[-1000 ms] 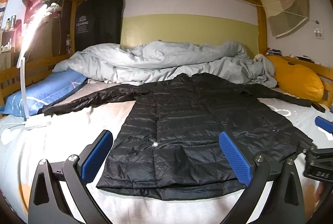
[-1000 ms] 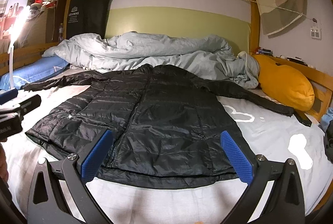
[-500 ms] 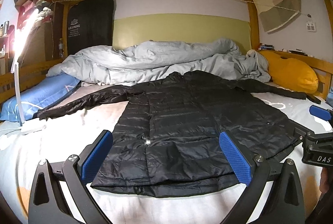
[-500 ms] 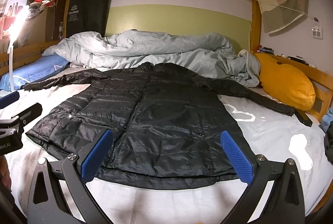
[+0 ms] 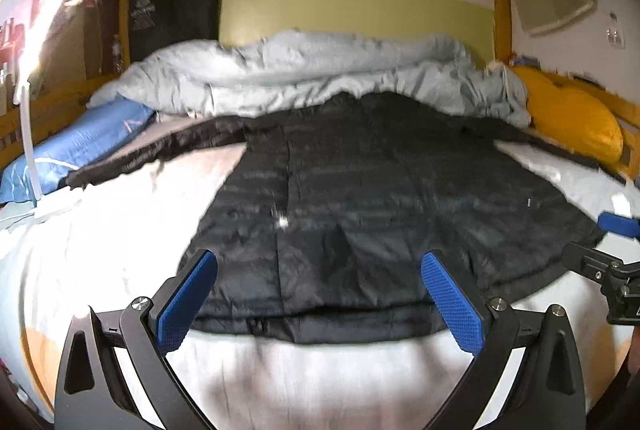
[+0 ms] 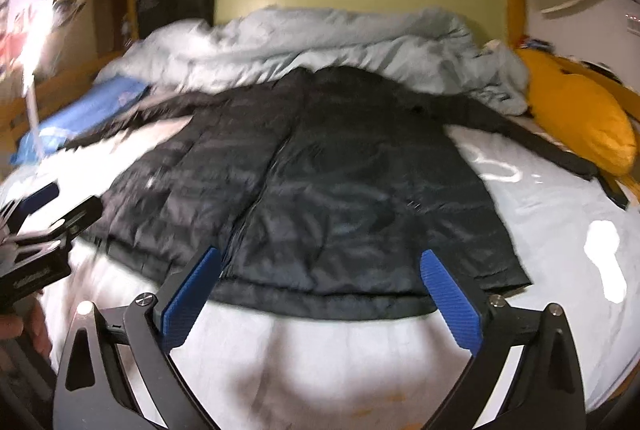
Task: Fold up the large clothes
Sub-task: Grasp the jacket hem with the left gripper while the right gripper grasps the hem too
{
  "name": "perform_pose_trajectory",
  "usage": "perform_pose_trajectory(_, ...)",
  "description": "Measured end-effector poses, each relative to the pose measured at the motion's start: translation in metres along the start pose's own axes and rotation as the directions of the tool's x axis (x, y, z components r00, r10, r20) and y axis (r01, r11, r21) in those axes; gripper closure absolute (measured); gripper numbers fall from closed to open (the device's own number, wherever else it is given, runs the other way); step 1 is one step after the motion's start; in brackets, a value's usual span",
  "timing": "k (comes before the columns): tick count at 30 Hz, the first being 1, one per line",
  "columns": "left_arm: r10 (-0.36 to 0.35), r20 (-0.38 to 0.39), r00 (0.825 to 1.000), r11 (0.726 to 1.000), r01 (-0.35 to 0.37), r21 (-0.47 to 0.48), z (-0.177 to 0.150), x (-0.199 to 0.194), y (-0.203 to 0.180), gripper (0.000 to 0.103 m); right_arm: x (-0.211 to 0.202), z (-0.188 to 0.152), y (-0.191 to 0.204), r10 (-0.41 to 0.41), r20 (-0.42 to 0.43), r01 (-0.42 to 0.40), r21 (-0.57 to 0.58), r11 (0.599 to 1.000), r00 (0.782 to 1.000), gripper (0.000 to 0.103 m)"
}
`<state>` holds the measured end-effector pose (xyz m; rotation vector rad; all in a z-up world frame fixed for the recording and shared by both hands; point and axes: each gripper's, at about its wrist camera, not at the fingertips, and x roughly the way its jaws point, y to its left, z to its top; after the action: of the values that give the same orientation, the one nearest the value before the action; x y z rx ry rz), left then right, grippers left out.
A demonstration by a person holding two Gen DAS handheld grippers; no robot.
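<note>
A long black puffer jacket (image 5: 380,210) lies flat on the bed, front up, sleeves spread to both sides; it also shows in the right wrist view (image 6: 320,190). My left gripper (image 5: 320,294) is open and empty, hovering just above the jacket's hem on its left half. My right gripper (image 6: 320,290) is open and empty above the hem on its right half. Each gripper shows at the edge of the other's view: the right one (image 5: 608,262) and the left one (image 6: 36,230). Both views are blurred.
A crumpled grey duvet (image 5: 320,78) lies behind the jacket. A blue pillow (image 5: 80,146) lies at the left, a yellow pillow (image 5: 568,118) at the right. A bright lamp (image 5: 36,30) stands left. Wooden bed rails (image 5: 624,114) run along both sides. The white sheet (image 5: 100,250) surrounds the jacket.
Both grippers have tilted down and moved closer to the jacket's hem. The views have become blurred with motion. Both stay open and empty.
</note>
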<state>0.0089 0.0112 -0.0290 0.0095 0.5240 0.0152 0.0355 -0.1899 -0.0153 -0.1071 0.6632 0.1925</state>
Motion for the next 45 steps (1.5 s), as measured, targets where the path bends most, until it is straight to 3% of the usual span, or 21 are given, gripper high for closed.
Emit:
perform_pose_trajectory(4, -0.101, -0.129, 0.986, 0.989, 0.114, 0.095, -0.017, 0.013, -0.011, 0.012, 0.019, -0.009, 0.016, 0.014, -0.135, -0.033, -0.141, 0.989, 0.991, 0.013)
perform_pose_trajectory(10, -0.084, -0.267, 0.96, 0.953, 0.156, 0.261, -0.027, 0.03, -0.033, 0.014, 0.04, -0.018, 0.019, 0.019, -0.268, -0.084, -0.233, 0.969, 0.963, 0.013)
perform_pose_trajectory(13, -0.045, -0.3, 0.953, 0.93, 0.15, 0.336, -0.028, 0.041, -0.034, 0.014, 0.05, -0.023, 0.024, -0.074, -0.273, -0.021, -0.33, 0.944, 0.959, 0.013)
perform_pose_trajectory(17, -0.034, -0.345, 0.938, 0.919, 0.165, 0.359, -0.027, 0.06, -0.026, 0.014, 0.06, -0.019, 0.013, -0.131, -0.265, 0.03, -0.353, 0.935, 0.955, 0.013)
perform_pose_trajectory(19, -0.022, -0.35, 0.937, 0.925, 0.152, 0.347, -0.023, 0.068, -0.016, 0.014, 0.064, -0.013, 0.005, -0.196, -0.222, 0.099, -0.384, 0.918, 0.955, 0.016)
perform_pose_trajectory(22, 0.057, -0.304, 0.951, 0.93, 0.06, 0.363, -0.015, 0.08, 0.003, 0.018, 0.069, -0.009, -0.014, -0.317, -0.167, 0.229, -0.403, 0.886, 0.934, 0.031)
perform_pose_trajectory(23, 0.074, -0.29, 0.954, 0.932, 0.037, 0.361, -0.012, 0.083, 0.01, 0.028, 0.071, -0.009, -0.024, -0.318, -0.181, 0.233, -0.377, 0.896, 0.931, 0.041)
perform_pose_trajectory(24, 0.08, -0.281, 0.956, 0.938, 0.023, 0.346, -0.01, 0.087, 0.018, 0.046, 0.073, -0.007, -0.033, -0.309, -0.2, 0.228, -0.347, 0.91, 0.93, 0.048)
perform_pose_trajectory(25, 0.069, -0.282, 0.957, 0.948, 0.025, 0.318, -0.007, 0.091, 0.028, 0.056, 0.074, -0.005, -0.04, -0.305, -0.212, 0.228, -0.322, 0.919, 0.929, 0.065)
perform_pose_trajectory(26, 0.055, -0.284, 0.957, 0.955, 0.033, 0.296, -0.006, 0.093, 0.035, 0.08, 0.075, -0.004, -0.046, -0.307, -0.218, 0.233, -0.308, 0.922, 0.926, 0.071)
perform_pose_trajectory(27, 0.03, -0.285, 0.958, 0.963, 0.049, 0.265, -0.004, 0.095, 0.042, 0.09, 0.074, -0.002, -0.05, -0.309, -0.22, 0.238, -0.295, 0.925, 0.925, 0.082)
perform_pose_trajectory(28, 0.004, -0.275, 0.961, 0.968, 0.064, 0.241, -0.003, 0.094, 0.047, 0.091, 0.072, -0.002, -0.053, -0.306, -0.217, 0.241, -0.28, 0.929, 0.927, 0.093)
perform_pose_trajectory(30, 0.0, -0.222, 0.975, 0.968, 0.056, 0.243, 0.002, 0.078, 0.045, 0.096, 0.06, 0.0, -0.057, -0.27, -0.183, 0.225, -0.234, 0.946, 0.945, 0.097)
perform_pose_trajectory(34, 0.006, -0.153, 0.988, 0.962, 0.037, 0.271, 0.011, 0.035, 0.041, 0.096, 0.025, 0.007, -0.053, -0.235, -0.119, 0.212, -0.184, 0.96, 0.965, 0.099)
perform_pose_trajectory(39, -0.011, -0.183, 0.983, 0.955, 0.064, 0.289, 0.017, -0.009, 0.051, 0.096, -0.023, 0.005, -0.04, -0.147, -0.103, 0.128, -0.167, 0.978, 0.984, 0.099)
perform_pose_trajectory(45, -0.079, -0.25, 0.965, 0.971, 0.131, 0.198, 0.028, -0.034, 0.057, 0.096, -0.049, 0.003, -0.033, -0.112, -0.135, 0.087, -0.184, 0.979, 0.984, 0.097)
